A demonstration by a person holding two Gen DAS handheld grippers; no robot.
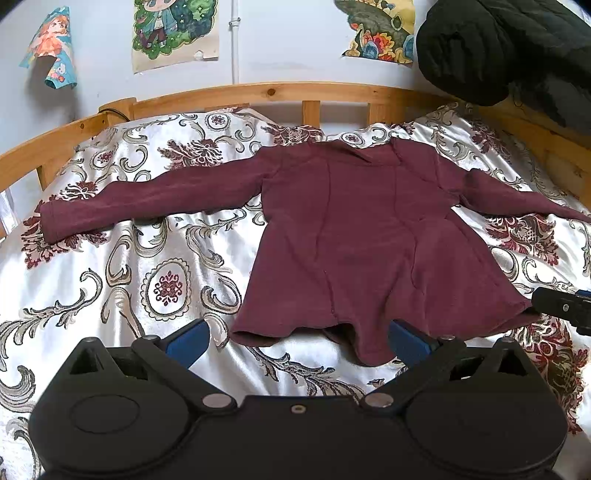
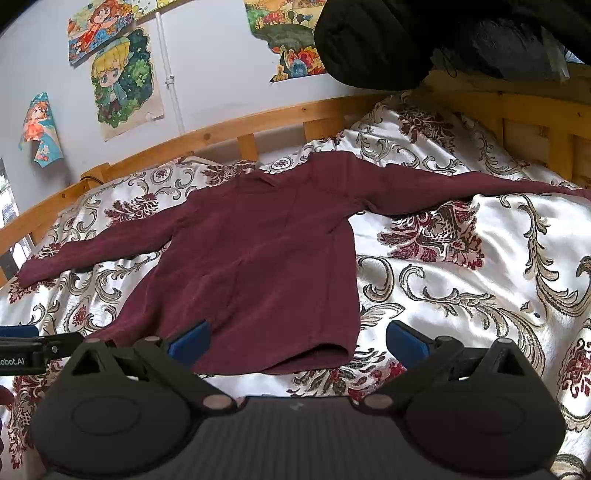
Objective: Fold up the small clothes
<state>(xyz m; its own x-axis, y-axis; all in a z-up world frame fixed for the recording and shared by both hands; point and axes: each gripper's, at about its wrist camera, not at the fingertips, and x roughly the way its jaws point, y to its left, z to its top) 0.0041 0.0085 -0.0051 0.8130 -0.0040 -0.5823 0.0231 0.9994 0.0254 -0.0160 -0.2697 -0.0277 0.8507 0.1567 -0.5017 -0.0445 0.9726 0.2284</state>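
A small maroon long-sleeved top (image 1: 354, 236) (image 2: 258, 258) lies spread flat on the patterned bedspread (image 1: 122, 280), both sleeves stretched out sideways, collar toward the headboard. My left gripper (image 1: 299, 341) hovers open just in front of the hem, its blue fingers (image 1: 186, 343) straddling the hem's left half. My right gripper (image 2: 295, 345) is open too, with the hem's right corner between its blue fingers (image 2: 406, 341). Each gripper shows in the other's view: the right gripper (image 1: 565, 308) at the hem's right corner, the left gripper (image 2: 33, 350) at the left. Neither holds cloth.
A wooden slatted bed rail (image 1: 280, 92) (image 2: 229, 129) runs round the far side and the right. A bulky black padded garment (image 1: 506, 48) (image 2: 424, 40) hangs over the right corner. Drawings (image 1: 173, 33) are stuck on the wall behind.
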